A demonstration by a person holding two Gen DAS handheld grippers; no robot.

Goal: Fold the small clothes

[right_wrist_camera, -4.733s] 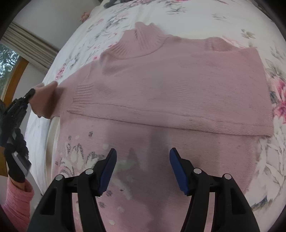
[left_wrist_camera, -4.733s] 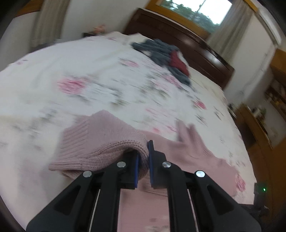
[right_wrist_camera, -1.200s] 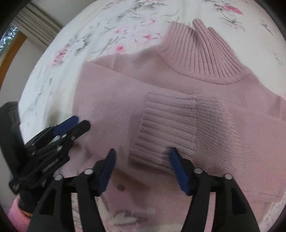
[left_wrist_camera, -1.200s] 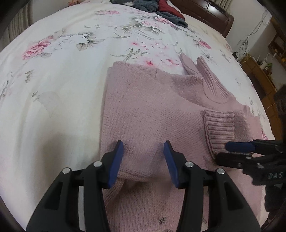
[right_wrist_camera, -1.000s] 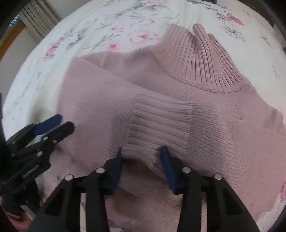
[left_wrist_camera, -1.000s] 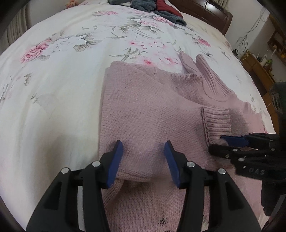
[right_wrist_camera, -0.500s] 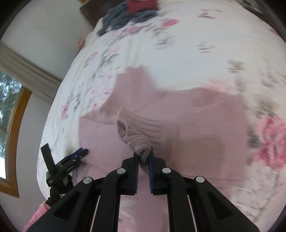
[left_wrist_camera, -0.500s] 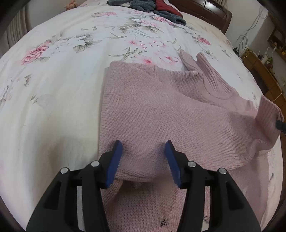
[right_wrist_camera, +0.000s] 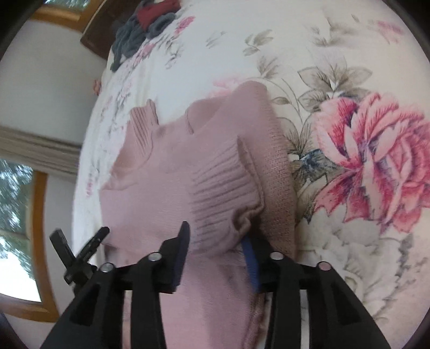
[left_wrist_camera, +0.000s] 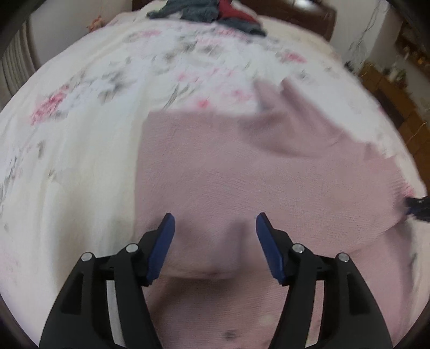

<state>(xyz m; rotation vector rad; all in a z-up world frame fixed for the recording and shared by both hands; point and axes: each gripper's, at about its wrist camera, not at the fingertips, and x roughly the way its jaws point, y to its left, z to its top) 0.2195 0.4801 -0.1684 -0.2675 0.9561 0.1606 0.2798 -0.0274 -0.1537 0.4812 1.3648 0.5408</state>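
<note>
Pink knit sweater (left_wrist_camera: 242,171) spread on floral bed (left_wrist_camera: 80,112), dark clothes pile (left_wrist_camera: 209,12) far beyond collar. Left tongs (left_wrist_camera: 212,236) gaping, empty, hovering over sweater body. Right tongs (right_wrist_camera: 215,249) parted, ribbed cuff (right_wrist_camera: 220,193) lying loose between blades. Knit soft, floppy, stretchy; best pinched at thick ribbed edges.

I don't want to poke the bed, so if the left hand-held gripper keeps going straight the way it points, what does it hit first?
Most likely the pink sweater: the left hand-held gripper is open right above its knit. The picture is blurred, so depth is uncertain.
</note>
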